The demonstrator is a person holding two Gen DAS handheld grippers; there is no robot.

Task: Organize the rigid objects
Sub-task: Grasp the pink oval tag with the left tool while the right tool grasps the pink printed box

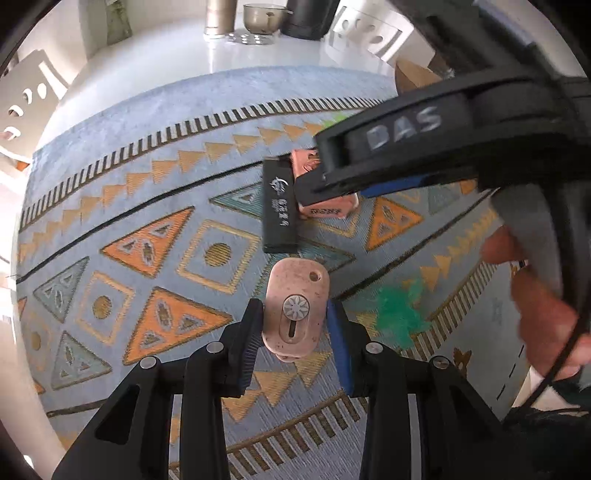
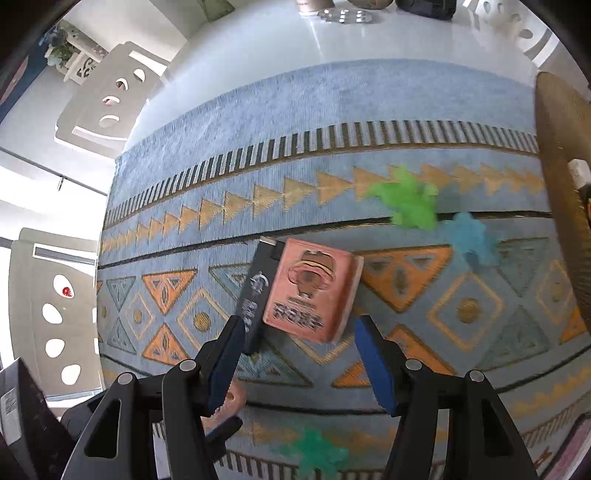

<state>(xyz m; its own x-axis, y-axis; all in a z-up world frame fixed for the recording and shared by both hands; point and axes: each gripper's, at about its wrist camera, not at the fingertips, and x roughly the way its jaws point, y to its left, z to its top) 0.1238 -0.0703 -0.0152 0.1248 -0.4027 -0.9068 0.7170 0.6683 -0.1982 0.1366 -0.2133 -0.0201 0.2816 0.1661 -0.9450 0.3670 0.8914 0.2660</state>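
Note:
My left gripper is shut on a pink oval tool with a white flower dial, held above the patterned rug. Ahead of it on the rug lie a black rectangular box and, touching its right side, a pink box. My right gripper reaches over the pink box from the right. In the right wrist view the right gripper is open, its fingers either side of the near ends of the pink box and the black box. The pink tool shows at lower left.
The blue patterned rug covers a white table. Green, blue and dark green fluffy tufts lie on it. A brown basket stands at the right. Jars and a glass bowl stand at the far edge.

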